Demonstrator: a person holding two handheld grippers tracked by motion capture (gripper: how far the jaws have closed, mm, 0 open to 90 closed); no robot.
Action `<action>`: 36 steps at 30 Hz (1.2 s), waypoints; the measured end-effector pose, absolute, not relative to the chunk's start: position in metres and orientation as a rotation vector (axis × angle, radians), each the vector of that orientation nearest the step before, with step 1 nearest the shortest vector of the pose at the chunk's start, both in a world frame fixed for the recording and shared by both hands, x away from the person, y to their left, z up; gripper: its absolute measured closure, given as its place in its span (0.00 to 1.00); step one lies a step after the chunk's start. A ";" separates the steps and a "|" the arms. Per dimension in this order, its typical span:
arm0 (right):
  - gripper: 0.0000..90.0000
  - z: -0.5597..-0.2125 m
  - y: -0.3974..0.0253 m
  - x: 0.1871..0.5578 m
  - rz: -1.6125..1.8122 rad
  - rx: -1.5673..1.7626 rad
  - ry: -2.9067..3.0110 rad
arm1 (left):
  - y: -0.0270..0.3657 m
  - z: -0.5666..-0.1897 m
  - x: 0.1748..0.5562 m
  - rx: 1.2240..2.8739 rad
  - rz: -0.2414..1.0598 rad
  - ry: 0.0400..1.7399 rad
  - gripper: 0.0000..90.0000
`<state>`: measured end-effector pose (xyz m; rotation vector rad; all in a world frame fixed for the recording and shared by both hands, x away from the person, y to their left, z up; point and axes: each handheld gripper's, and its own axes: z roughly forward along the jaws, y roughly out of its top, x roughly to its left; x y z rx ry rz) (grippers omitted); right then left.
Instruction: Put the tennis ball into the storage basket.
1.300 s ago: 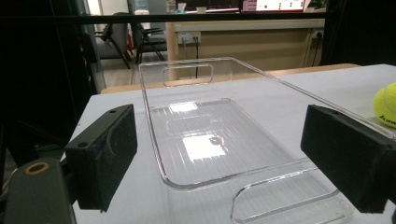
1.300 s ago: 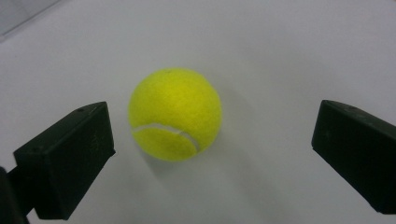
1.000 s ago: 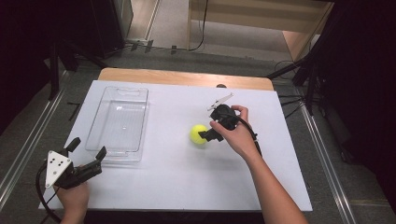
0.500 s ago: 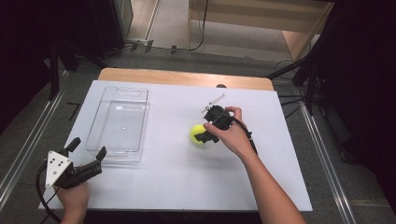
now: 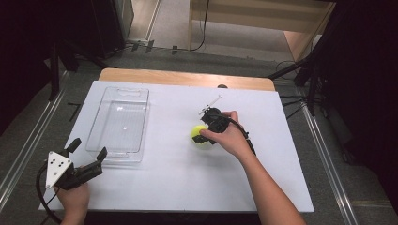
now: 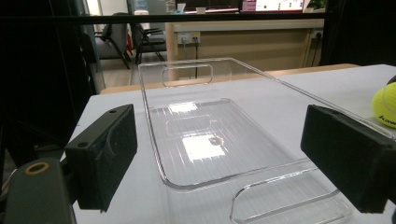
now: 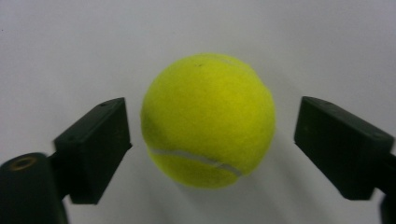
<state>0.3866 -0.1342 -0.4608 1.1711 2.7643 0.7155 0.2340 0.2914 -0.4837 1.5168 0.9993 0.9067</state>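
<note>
A yellow tennis ball [image 5: 199,135] lies on the white table [image 5: 155,187], near its middle. My right gripper [image 5: 204,136] is over it, open, with one jaw on each side of the ball [image 7: 208,120] and a gap to both. A clear plastic tray [image 5: 119,123] sits empty at the table's left. My left gripper [image 5: 88,150] rests at the front left corner, open, aimed at the tray's near end [image 6: 224,154]. The ball's edge [image 6: 385,108] shows far right in the left gripper view.
A wooden board edge [image 5: 187,78] runs along the table's far side. Metal rails [image 5: 28,140] flank the table on the floor, with cables and stands at the right [image 5: 305,89]. White surface lies open in front of and right of the ball.
My right gripper has come down and slightly left onto the ball, now straddling it. The left gripper has stayed put.
</note>
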 end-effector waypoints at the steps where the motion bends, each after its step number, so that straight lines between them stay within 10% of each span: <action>1: 0.13 -0.461 -0.134 0.387 0.711 1.175 2.767 | 0.291 -0.484 0.234 1.517 0.906 0.999 0.13; 36: 0.26 -0.478 -0.118 0.391 0.582 1.185 2.812 | 0.291 -0.484 0.234 1.517 0.907 0.997 0.13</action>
